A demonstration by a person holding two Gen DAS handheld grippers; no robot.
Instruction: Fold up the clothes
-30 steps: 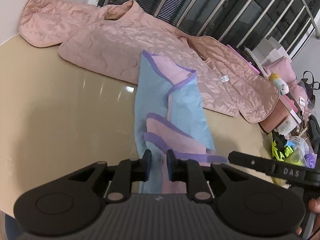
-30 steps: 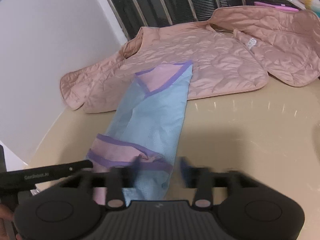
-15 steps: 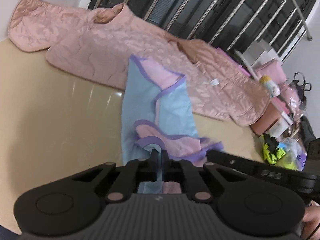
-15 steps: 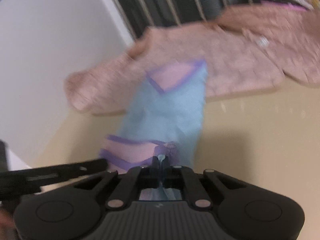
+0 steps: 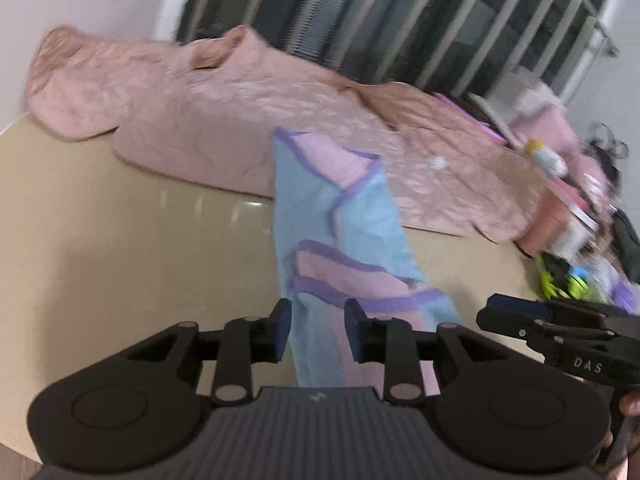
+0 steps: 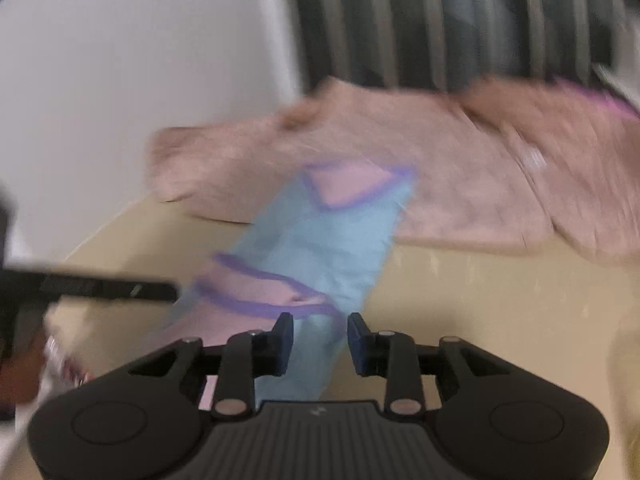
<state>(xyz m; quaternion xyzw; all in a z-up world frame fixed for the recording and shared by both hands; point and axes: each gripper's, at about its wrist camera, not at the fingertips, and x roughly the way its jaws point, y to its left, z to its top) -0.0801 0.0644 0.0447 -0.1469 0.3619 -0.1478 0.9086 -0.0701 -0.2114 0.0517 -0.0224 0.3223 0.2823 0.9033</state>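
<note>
Both the left gripper (image 5: 316,326) and the right gripper (image 6: 320,340) stood open, holding nothing, over the near end of the blue garment (image 5: 320,216) on the table (image 5: 120,260). The garment's far end overlapped the pink jacket (image 5: 240,128), so a careless pull could probably drag both.

You're working at a glossy beige table (image 5: 120,264) that catches pale light reflections near its far edge. Behind that far edge you have a plain white wall (image 6: 140,60) on the left and a dark window with metal bars (image 5: 440,20) beside it.
</note>
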